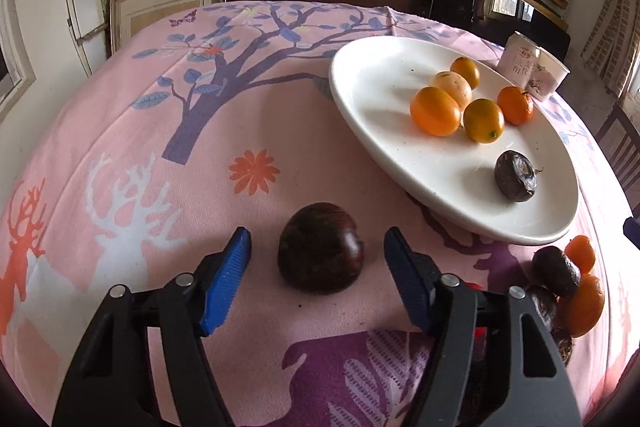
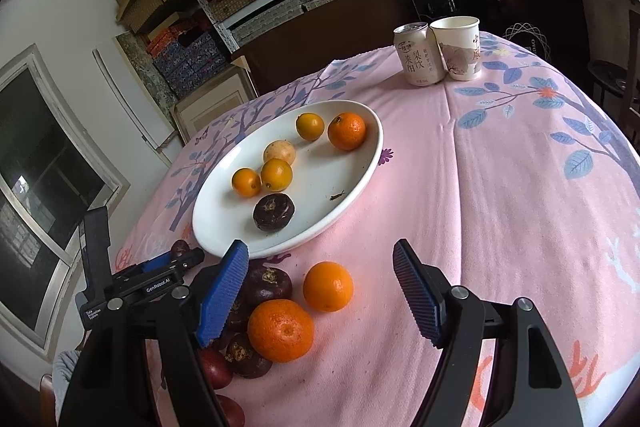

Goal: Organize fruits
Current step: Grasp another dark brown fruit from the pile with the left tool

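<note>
A white plate holds several orange fruits and one dark purple fruit. My left gripper is open, its blue fingers on either side of a dark brown fruit lying on the pink cloth, not touching it. My right gripper is open and empty above a pile of loose fruit: two oranges and dark fruits. The same pile shows at the right edge of the left wrist view. The left gripper shows in the right wrist view.
A drink can and a paper cup stand together at the far side of the table; both show behind the plate in the left wrist view. Shelves with boxes line the back wall. A window is at left.
</note>
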`<state>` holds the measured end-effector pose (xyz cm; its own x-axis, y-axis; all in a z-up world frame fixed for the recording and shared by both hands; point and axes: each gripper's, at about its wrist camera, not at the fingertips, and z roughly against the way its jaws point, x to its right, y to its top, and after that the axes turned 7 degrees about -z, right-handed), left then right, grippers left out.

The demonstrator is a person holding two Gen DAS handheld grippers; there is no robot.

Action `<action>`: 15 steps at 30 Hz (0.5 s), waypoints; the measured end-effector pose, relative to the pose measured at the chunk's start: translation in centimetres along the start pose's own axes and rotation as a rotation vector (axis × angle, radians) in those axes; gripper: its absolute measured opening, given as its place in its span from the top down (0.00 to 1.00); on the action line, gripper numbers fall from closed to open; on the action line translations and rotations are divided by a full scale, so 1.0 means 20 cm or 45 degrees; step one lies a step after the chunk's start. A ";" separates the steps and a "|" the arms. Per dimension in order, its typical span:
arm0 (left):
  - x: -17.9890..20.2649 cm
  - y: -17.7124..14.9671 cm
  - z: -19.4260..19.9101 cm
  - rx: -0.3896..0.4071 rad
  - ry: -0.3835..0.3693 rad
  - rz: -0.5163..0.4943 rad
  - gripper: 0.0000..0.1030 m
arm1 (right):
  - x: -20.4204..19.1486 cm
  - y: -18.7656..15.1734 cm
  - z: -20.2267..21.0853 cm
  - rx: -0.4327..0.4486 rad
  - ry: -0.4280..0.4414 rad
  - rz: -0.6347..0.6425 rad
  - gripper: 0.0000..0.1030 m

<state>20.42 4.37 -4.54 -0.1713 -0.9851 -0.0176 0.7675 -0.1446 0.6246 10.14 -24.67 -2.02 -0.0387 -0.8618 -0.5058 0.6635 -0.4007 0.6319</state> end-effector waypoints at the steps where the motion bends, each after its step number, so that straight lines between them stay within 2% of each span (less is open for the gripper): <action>1: 0.00 0.00 0.00 0.002 -0.004 0.000 0.35 | 0.00 0.00 0.00 0.000 -0.001 0.001 0.27; 3: 0.01 0.00 0.00 -0.002 0.012 -0.018 0.36 | 0.00 0.00 0.00 -0.001 -0.001 0.001 0.27; 8: 0.03 0.01 -0.01 -0.007 0.062 -0.053 0.45 | -0.01 -0.01 -0.02 -0.019 -0.022 0.014 0.27; 12: 0.08 0.01 0.00 0.005 0.058 -0.123 0.60 | -0.01 -0.03 -0.05 -0.031 -0.047 0.032 0.26; 15: 0.10 -0.02 0.03 0.006 0.065 -0.183 0.61 | 0.00 -0.03 -0.05 -0.033 -0.056 0.032 0.26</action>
<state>19.41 2.48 -4.40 -0.2473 -0.9577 -0.1469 0.7342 -0.2841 0.6166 10.47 -24.09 -2.87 -0.0542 -0.8843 -0.4637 0.6837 -0.3713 0.6282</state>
